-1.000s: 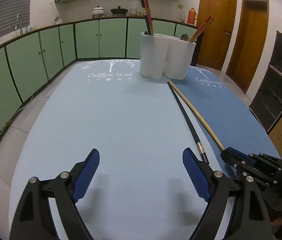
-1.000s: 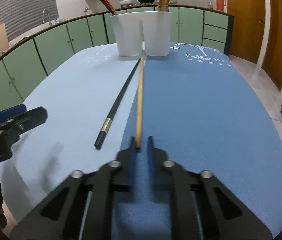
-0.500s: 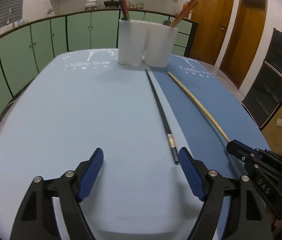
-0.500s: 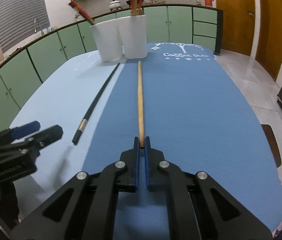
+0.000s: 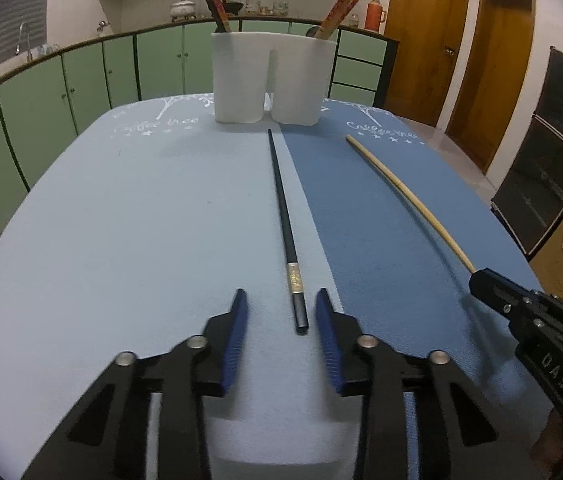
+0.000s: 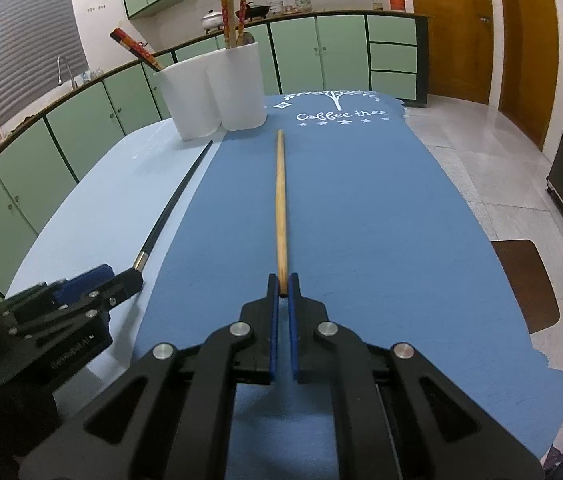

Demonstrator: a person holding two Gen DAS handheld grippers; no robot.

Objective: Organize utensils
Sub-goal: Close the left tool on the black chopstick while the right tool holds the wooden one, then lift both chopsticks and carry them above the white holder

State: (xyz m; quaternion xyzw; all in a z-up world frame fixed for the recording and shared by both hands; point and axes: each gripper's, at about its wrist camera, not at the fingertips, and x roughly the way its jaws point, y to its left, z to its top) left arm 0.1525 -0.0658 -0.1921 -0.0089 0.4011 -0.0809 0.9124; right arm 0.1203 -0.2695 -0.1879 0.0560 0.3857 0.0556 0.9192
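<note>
Right wrist view has the right tongs [image 6: 282, 280] pinched on just the near tip of the wooden chopstick [image 6: 280, 204], which runs toward 12 o'clock, aimed at the white holder [image 6: 217, 92]. Gripped that far out, I'd guess it pivots or slips once lifted. Left tongs [image 5: 280, 312] are spread open around the butt of the black chopstick [image 5: 284, 220], flat on the worktop [image 5: 121, 220]. It sits off-center toward the 3 o'clock finger, so closing could roll or skew it instead of catching it.
</note>
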